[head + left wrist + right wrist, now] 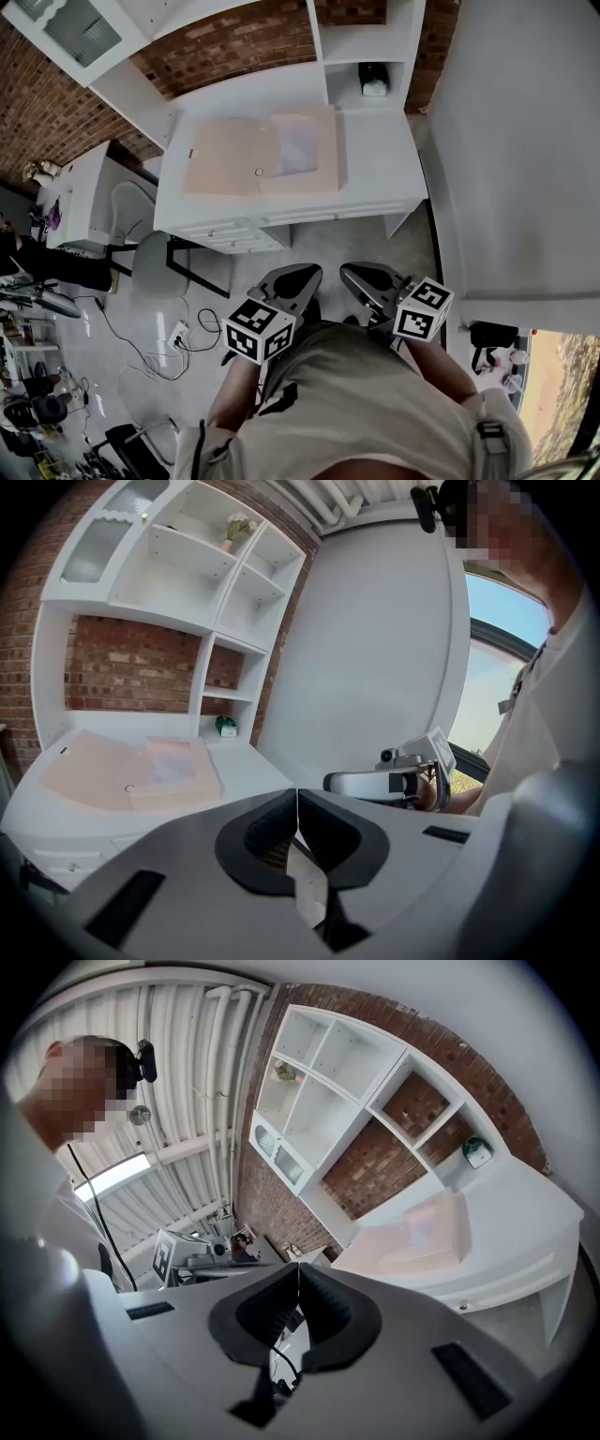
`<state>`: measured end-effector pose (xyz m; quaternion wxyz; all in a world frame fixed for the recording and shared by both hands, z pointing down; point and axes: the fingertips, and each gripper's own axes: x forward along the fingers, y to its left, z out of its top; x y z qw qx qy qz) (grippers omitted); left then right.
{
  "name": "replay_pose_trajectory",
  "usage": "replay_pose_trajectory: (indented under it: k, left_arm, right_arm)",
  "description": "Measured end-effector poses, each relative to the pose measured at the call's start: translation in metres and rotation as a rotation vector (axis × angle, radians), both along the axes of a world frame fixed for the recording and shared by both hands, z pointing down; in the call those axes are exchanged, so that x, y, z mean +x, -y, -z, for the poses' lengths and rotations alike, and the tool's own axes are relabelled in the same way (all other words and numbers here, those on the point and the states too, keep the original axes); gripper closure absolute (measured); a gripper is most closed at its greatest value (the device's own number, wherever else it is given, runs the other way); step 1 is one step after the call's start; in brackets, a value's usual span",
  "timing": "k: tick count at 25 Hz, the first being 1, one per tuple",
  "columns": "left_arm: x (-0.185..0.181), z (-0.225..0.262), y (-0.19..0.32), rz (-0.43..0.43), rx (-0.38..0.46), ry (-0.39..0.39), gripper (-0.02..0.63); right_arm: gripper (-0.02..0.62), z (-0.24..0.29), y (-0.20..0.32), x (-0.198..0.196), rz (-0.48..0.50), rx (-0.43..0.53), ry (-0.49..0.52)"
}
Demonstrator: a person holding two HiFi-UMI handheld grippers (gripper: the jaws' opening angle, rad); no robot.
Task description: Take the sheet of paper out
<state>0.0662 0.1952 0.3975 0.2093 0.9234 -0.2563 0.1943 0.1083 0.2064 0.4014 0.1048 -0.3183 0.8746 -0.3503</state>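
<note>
An open beige folder (225, 157) lies flat on the white desk (375, 178). A pale sheet of paper (298, 152) rests in its right half. Both grippers hang close to the person's body, well short of the desk and above the floor. In the head view my left gripper (302, 275) and right gripper (361, 275) sit side by side, pointing at the desk. The left gripper (297, 799) has its jaws shut on nothing, with the folder (122, 771) and paper (173, 764) far ahead. The right gripper (298, 1274) is also shut and empty, the folder (412, 1237) off to its right.
A white shelf unit rises behind the desk, with a small green and white object (374, 86) in a cubby. A grey chair (157, 264) and cables (178, 333) are on the floor to the left. A white partition (516, 159) stands on the right.
</note>
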Motion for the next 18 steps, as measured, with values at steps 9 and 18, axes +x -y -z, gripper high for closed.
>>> replay_pose_trajectory:
  k: [9,18]
  left_arm:
    - [-0.014,-0.008,0.068,-0.037,-0.034,-0.056,0.586]
    - [-0.086,-0.02,0.156,-0.001,-0.084,-0.102,0.586]
  right_arm:
    - [0.569,-0.006,0.062,-0.011,-0.055,-0.041,-0.077]
    - [0.569,-0.015,0.143,-0.074,-0.022,-0.114,-0.173]
